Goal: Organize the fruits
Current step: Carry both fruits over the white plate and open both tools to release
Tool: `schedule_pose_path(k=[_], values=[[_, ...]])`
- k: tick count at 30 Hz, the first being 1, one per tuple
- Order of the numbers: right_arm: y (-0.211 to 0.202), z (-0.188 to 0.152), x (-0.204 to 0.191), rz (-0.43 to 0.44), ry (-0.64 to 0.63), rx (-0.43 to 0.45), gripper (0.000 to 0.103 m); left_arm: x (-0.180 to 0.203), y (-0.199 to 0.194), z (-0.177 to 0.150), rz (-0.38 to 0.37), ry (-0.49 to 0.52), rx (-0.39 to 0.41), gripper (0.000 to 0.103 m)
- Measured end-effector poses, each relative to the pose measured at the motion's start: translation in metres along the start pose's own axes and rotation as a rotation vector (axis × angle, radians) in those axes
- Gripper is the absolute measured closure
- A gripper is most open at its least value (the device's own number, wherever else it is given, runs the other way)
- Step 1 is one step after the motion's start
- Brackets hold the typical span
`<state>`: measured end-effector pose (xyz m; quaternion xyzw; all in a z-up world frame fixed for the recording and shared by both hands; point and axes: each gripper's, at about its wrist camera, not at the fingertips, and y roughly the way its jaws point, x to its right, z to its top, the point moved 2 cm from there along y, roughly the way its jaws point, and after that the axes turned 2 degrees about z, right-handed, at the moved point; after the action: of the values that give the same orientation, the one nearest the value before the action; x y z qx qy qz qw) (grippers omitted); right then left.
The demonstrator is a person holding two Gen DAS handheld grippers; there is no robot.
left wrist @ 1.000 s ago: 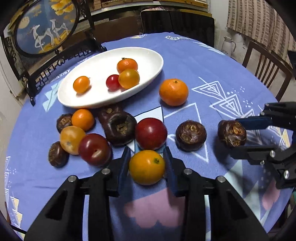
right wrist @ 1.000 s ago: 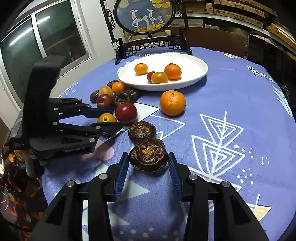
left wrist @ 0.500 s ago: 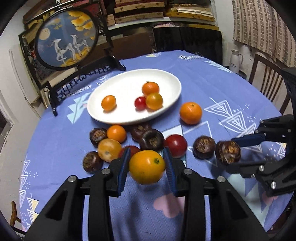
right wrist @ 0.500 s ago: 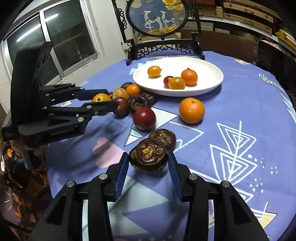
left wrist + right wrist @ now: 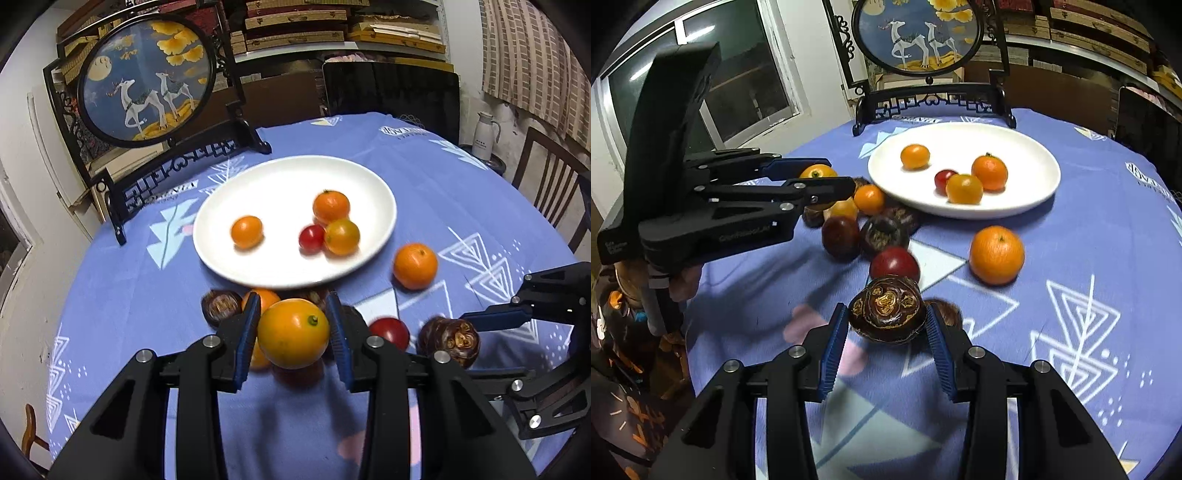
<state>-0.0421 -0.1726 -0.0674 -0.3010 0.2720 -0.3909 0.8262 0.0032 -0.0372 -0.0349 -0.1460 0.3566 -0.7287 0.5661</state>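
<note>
My left gripper [image 5: 293, 334] is shut on a yellow-orange fruit [image 5: 293, 333], held above the blue tablecloth just short of the white plate [image 5: 280, 184]. My right gripper [image 5: 886, 325] is shut on a dark brown wrinkled fruit [image 5: 887, 314], also lifted off the cloth. Several small orange and red fruits lie in the plate [image 5: 1027, 147]. In the right wrist view the left gripper [image 5: 827, 181] with its fruit [image 5: 816, 172] hangs over a cluster of loose fruit. In the left wrist view the right gripper [image 5: 469, 334] holds the brown fruit [image 5: 448, 341] at the right.
A mandarin [image 5: 414, 266] and a red fruit [image 5: 389, 332] lie loose on the cloth by the plate, with more dark and orange fruit [image 5: 870, 199] clustered at its near edge. A framed deer screen [image 5: 147, 81] stands behind the plate. Chairs ring the round table.
Both grippers have risen off the cloth with their fruit and moved toward the plate. The plate and loose fruit now look farther below and ahead.
</note>
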Motion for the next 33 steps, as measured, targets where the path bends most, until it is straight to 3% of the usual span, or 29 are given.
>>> schedule_pose_path(k=[5,11,17,19,26,33], values=[[0.000,0.017,0.010,-0.016,-0.005,0.022,0.059,-0.013,0.009,0.018,0.010,-0.016,0.016,0.067],[-0.006,0.055,0.029,-0.054,0.003,0.116,0.059,-0.045,0.020,0.055,0.021,-0.117,0.058,0.067],[0.007,0.107,0.051,-0.138,0.021,0.224,0.059,-0.070,0.050,0.087,0.040,-0.243,0.040,0.067],[0.017,0.119,0.057,-0.108,0.055,0.242,0.059,-0.075,0.065,0.094,0.037,-0.299,0.026,0.067],[0.038,0.148,0.069,-0.126,0.096,0.292,0.059,-0.072,0.095,0.096,0.065,-0.327,0.006,0.067],[0.044,0.147,0.075,-0.113,0.111,0.285,0.059,-0.076,0.100,0.090,0.113,-0.302,0.019,0.067]])
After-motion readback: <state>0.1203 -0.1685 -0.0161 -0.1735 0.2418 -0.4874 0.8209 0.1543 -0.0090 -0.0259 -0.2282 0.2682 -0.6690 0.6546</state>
